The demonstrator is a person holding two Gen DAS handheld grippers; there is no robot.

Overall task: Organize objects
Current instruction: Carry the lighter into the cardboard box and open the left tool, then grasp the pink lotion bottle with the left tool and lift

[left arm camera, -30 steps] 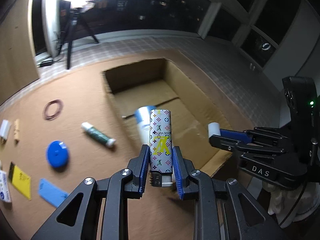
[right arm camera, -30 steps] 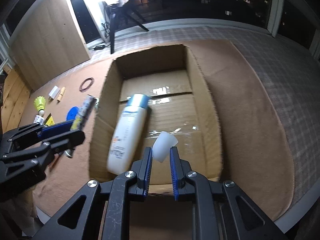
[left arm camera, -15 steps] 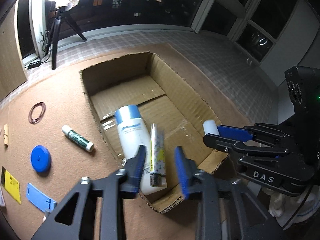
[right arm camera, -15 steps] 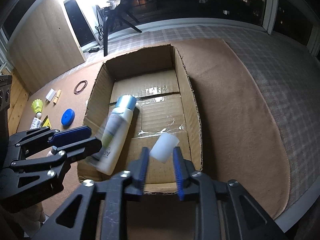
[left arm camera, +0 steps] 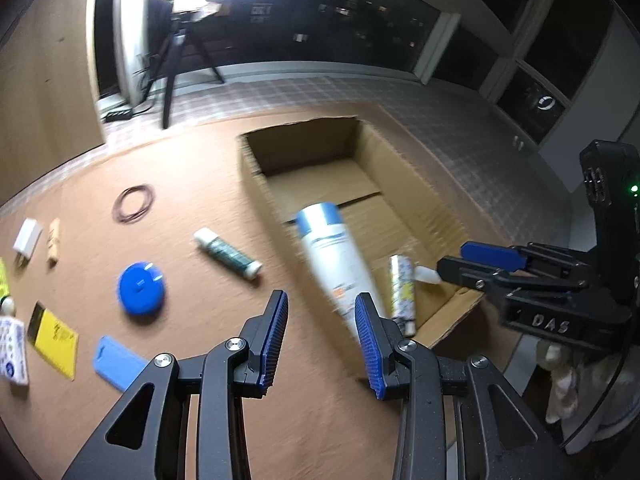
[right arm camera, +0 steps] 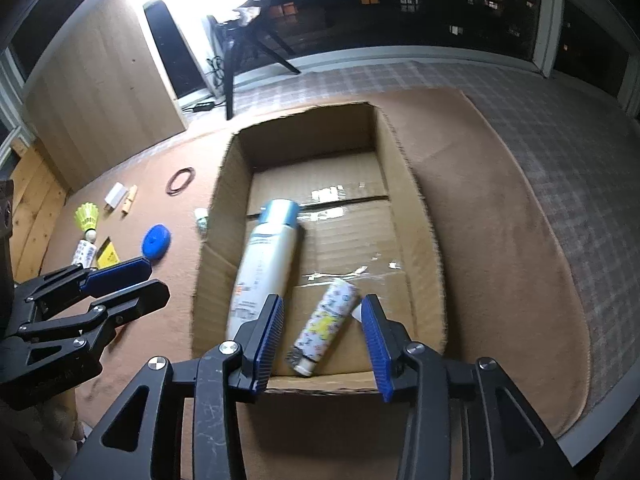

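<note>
An open cardboard box point(right arm camera: 420, 216) point(left arm camera: 404, 168) sits on the brown mat. Inside lie a white bottle with a blue cap point(right arm camera: 266, 264) point(left arm camera: 336, 256), a patterned white-and-yellow lighter point(right arm camera: 326, 326) point(left arm camera: 402, 296) and a small white cap point(right arm camera: 356, 312) point(left arm camera: 426, 274), partly hidden behind my right finger. My left gripper point(left arm camera: 322, 338) is open and empty over the mat, left of the box's near corner; it also shows in the right wrist view point(right arm camera: 132, 284). My right gripper point(right arm camera: 322, 338) is open and empty above the box's near end; it also shows in the left wrist view point(left arm camera: 472, 264).
Left of the box on the mat lie a green-and-white tube point(left arm camera: 228, 254), a blue round lid point(left arm camera: 140, 288), a blue flat piece point(left arm camera: 118, 362), a yellow card point(left arm camera: 52, 338), a rubber band ring point(left arm camera: 134, 203), a yellow shuttlecock point(right arm camera: 88, 218) and small blocks point(left arm camera: 28, 236). A ring light on a tripod point(left arm camera: 176, 52) stands behind.
Both grippers opened. The lighter left my left gripper and now lies in the box. The white cap left my right gripper and lies in the box. My left gripper swung left.
</note>
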